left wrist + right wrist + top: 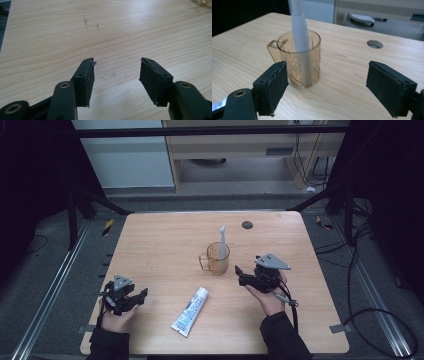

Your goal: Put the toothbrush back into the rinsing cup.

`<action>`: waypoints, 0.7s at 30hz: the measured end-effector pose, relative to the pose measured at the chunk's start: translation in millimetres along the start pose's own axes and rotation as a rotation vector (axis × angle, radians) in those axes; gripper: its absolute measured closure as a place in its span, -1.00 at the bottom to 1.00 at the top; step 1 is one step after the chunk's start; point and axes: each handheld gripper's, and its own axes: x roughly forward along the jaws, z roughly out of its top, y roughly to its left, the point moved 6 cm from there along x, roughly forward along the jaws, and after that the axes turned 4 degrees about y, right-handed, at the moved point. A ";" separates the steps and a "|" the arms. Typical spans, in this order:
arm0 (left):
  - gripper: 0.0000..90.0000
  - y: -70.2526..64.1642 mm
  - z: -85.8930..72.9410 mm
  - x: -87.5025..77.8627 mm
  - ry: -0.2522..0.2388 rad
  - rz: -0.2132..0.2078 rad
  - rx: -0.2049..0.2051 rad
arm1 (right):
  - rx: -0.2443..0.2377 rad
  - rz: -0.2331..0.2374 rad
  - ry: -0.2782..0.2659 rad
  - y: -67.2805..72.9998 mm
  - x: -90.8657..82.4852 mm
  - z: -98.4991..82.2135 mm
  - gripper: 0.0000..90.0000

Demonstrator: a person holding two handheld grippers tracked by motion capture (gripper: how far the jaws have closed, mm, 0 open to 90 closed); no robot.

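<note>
No legible text anywhere. The toothpaste tube [190,311] on the table [150,240] carries blue print, but it's too small and blurred to make out. No readable marks on the amber cup [299,60] or the toothbrush [300,35] in it.

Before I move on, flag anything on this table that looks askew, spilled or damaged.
Nothing stands out. The toothbrush stands in the amber cup, which is upright with nothing spilled. The toothpaste tube lies flat and capped. Faint dark scuffs mark the table.
</note>
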 end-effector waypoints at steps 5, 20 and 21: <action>0.14 -4.9 0.2 -0.3 0.008 -0.018 0.013 | -0.010 -0.007 0.022 -13.0 -9.3 -10.1 -0.59; 0.58 -28.9 -1.5 -0.7 0.038 -0.108 0.057 | -0.005 -0.037 0.095 -40.6 -26.3 -38.3 -0.60; 0.61 -31.0 -1.8 -0.6 0.042 -0.115 0.061 | -0.003 -0.039 0.099 -42.0 -27.1 -40.4 -0.60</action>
